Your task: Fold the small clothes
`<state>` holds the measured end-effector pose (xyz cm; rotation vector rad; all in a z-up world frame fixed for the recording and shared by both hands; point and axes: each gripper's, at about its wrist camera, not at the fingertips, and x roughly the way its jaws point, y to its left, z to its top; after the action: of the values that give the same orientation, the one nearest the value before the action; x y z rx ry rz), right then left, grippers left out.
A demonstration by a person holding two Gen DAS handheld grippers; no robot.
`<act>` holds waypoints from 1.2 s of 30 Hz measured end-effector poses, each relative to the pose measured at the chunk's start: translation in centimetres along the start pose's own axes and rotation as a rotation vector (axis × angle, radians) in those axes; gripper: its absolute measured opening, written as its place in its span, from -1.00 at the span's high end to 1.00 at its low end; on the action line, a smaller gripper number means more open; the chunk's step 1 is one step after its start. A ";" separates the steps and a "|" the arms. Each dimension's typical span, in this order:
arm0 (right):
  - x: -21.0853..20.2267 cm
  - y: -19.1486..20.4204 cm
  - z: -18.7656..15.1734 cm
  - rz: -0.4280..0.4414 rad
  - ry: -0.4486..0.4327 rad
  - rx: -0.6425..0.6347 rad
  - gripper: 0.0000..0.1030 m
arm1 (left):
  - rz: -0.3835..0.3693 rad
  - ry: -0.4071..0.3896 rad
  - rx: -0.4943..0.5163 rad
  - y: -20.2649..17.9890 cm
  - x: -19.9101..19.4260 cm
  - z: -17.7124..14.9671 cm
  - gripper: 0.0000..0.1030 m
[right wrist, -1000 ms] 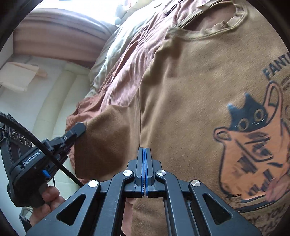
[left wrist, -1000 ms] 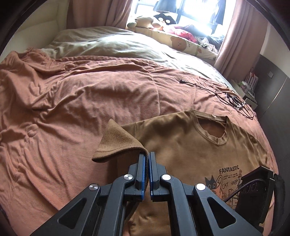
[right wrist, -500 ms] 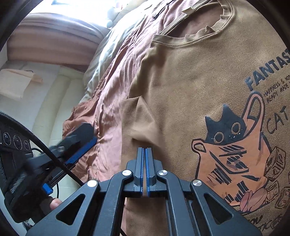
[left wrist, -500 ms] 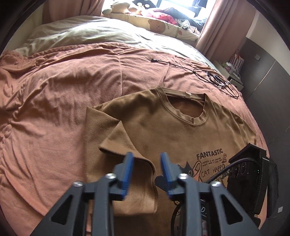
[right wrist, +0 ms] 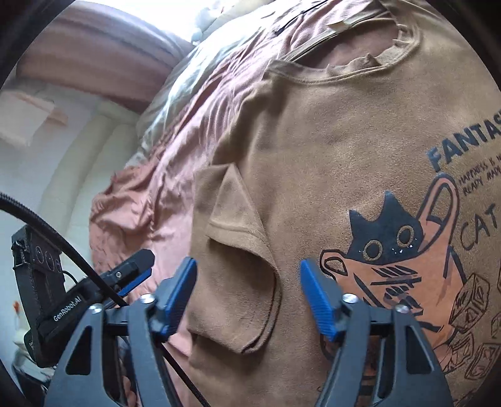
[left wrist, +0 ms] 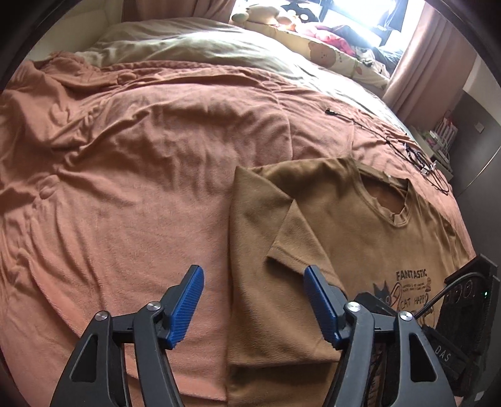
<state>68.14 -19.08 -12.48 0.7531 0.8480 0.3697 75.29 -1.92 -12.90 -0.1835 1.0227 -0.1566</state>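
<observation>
A small brown T-shirt (left wrist: 353, 225) with a cat print lies face up on the pink bedspread (left wrist: 141, 175). Its left side is folded inward, the sleeve (left wrist: 294, 238) lying on the chest. My left gripper (left wrist: 252, 300) is open and empty above the folded left edge. My right gripper (right wrist: 249, 294) is open and empty, hovering over the folded sleeve (right wrist: 241, 250) next to the cat print (right wrist: 385, 250). The left gripper's body (right wrist: 78, 300) shows at the left of the right wrist view.
A black cable (left wrist: 413, 156) lies on the bedspread beyond the collar. A beige duvet (left wrist: 200, 43) and plush toys (left wrist: 266, 15) lie at the far end of the bed. A curtain (left wrist: 429, 56) and a dark cabinet (left wrist: 472, 131) stand at the right.
My left gripper let go of the sleeve after laying it over the shirt, opened wide and drew back. My right gripper, shut before, has opened over the folded side.
</observation>
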 end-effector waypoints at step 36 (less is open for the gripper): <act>4.4 5.7 5.2 -0.453 0.065 -0.359 1.00 | -0.033 0.131 0.007 3.6 2.7 -4.8 0.15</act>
<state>74.92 -14.97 -8.47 0.2046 0.9533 0.1334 72.75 0.63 -18.39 -0.1855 1.1497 -0.2038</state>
